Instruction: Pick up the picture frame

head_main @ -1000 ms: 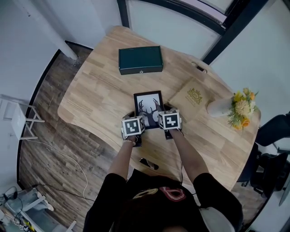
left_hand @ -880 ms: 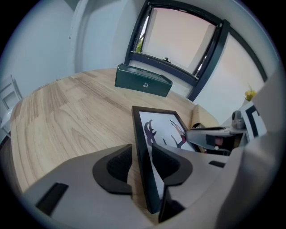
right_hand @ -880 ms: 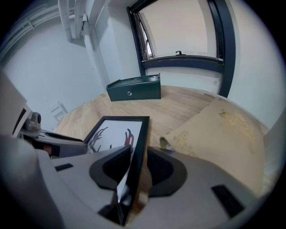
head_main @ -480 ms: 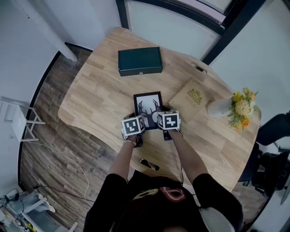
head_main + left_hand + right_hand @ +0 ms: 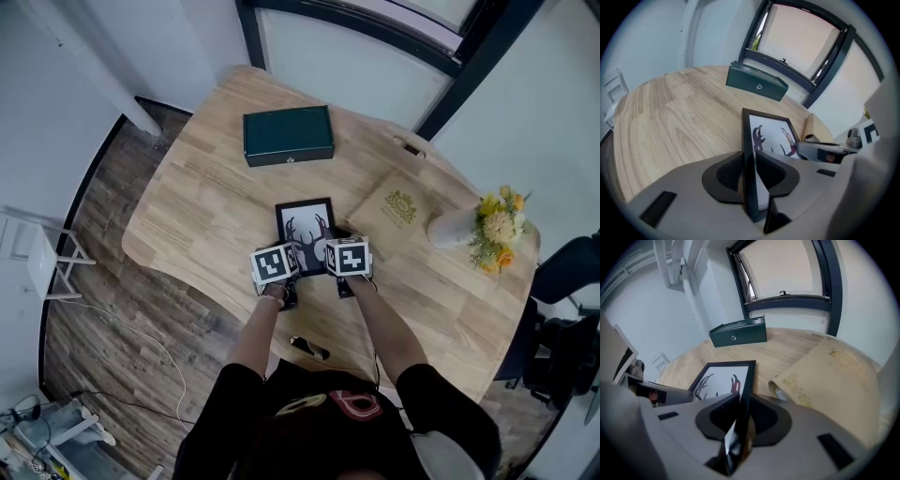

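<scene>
Two tools flank picture frame (image 5: 307, 232): left tool (image 5: 749, 164) closing on left edge, right tool (image 5: 740, 413) pinching right edge.

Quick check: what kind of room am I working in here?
Probably a home or studio room: wooden table on plank floor, dark-framed window behind it, flower vase as decor.

Black short-sleeved T-shirt (image 5: 319, 422) with red-and-white print, grey left gripper (image 5: 749, 169) and right gripper (image 5: 740, 414), black pads (image 5: 731, 171), white square-marker cube (image 5: 275, 263) atop each
</scene>
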